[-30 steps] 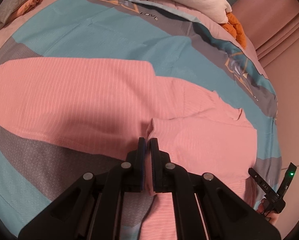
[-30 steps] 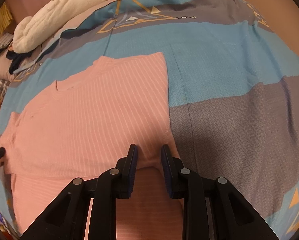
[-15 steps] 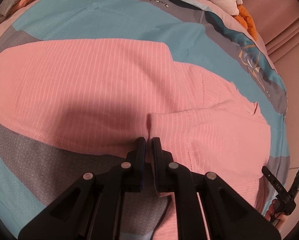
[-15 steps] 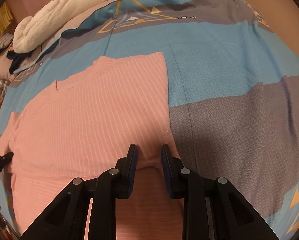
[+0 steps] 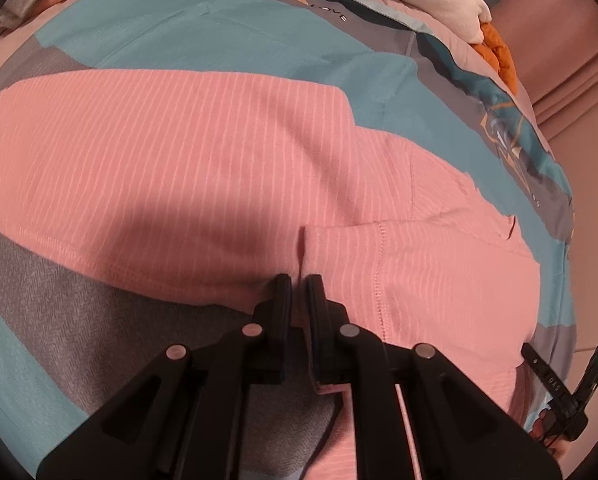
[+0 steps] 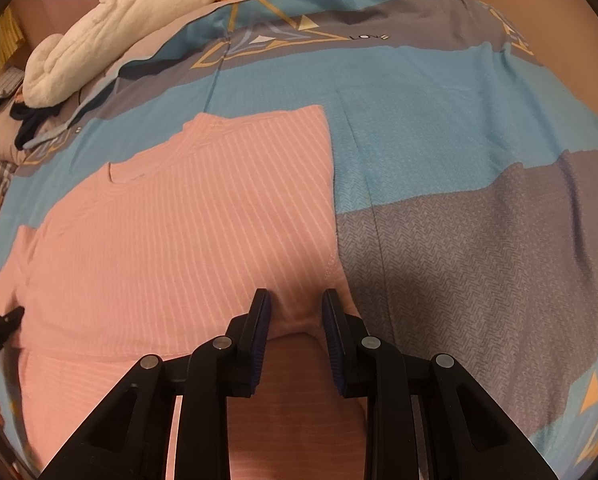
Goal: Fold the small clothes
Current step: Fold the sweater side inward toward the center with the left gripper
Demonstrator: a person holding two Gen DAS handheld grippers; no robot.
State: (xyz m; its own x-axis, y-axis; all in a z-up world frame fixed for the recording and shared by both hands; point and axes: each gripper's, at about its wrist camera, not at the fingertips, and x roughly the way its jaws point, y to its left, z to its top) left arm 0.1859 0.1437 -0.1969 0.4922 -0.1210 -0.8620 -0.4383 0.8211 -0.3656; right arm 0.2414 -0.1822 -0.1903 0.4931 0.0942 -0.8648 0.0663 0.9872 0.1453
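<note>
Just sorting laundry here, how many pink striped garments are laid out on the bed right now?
1: the pink shirt lies flat on the bedspread, partly folded. Others may sit in the pile at the far edge.

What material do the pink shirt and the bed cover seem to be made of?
Pink shirt: probably soft ribbed knit, matte; fine pale ribs and stitched hems show. Bed cover: apparently woven fabric, matte; a fine herringbone texture shows in its grey and blue patches.

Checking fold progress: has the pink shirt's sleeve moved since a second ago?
Yes. The sleeve has been carried further over the pink shirt, away from the orange cushion.
</note>
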